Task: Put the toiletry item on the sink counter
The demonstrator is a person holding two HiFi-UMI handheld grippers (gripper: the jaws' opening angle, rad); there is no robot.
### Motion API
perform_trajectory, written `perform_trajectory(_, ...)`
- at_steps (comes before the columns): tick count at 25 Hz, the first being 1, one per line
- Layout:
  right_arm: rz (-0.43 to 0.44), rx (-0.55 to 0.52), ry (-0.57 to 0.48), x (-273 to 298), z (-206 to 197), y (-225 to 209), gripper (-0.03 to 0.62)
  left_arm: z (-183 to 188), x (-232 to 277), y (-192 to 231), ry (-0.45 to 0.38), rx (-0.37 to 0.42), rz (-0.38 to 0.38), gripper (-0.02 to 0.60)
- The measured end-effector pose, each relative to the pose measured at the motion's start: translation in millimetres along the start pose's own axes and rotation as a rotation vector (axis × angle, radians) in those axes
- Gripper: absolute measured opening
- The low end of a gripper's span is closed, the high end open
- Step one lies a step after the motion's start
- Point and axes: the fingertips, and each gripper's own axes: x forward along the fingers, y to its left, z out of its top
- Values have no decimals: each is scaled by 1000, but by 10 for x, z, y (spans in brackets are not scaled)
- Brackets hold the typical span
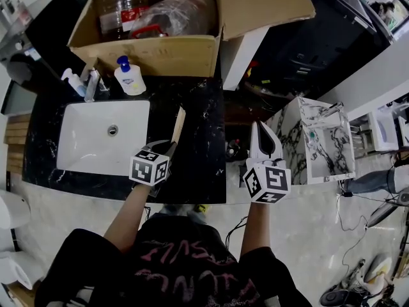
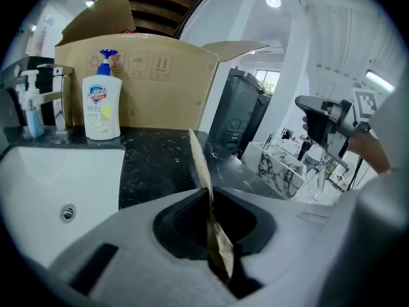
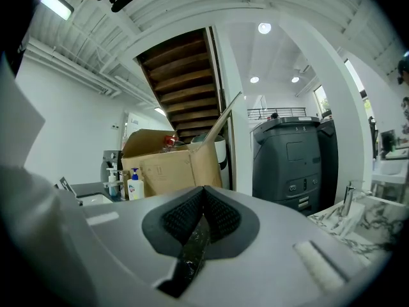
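Note:
A thin flat tan packet (image 1: 179, 123) stands on edge over the black marble sink counter (image 1: 198, 165), to the right of the white basin (image 1: 83, 139). My left gripper (image 1: 171, 147) is shut on the packet's near end. In the left gripper view the packet (image 2: 199, 162) rises out from between the closed jaws of the left gripper (image 2: 211, 200), pointing toward the cardboard box. My right gripper (image 1: 259, 128) hangs just off the counter's right edge, shut and empty. In its own view the right gripper (image 3: 203, 194) shows its pads meeting with nothing between them.
A white soap pump bottle (image 1: 130, 77), a faucet (image 1: 91, 85) and a small blue bottle (image 1: 72, 80) stand behind the basin. A big open cardboard box (image 1: 160, 53) fills the counter's back. A white marble-patterned stand (image 1: 319, 142) is at the right, a dark grey bin (image 3: 294, 158) beyond.

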Motion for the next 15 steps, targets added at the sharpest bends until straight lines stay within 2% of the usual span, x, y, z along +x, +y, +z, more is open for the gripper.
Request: perform_trajectory(15,8,-12,1,13,31,19,9,-26,-19,145,-6,-22,26,41)
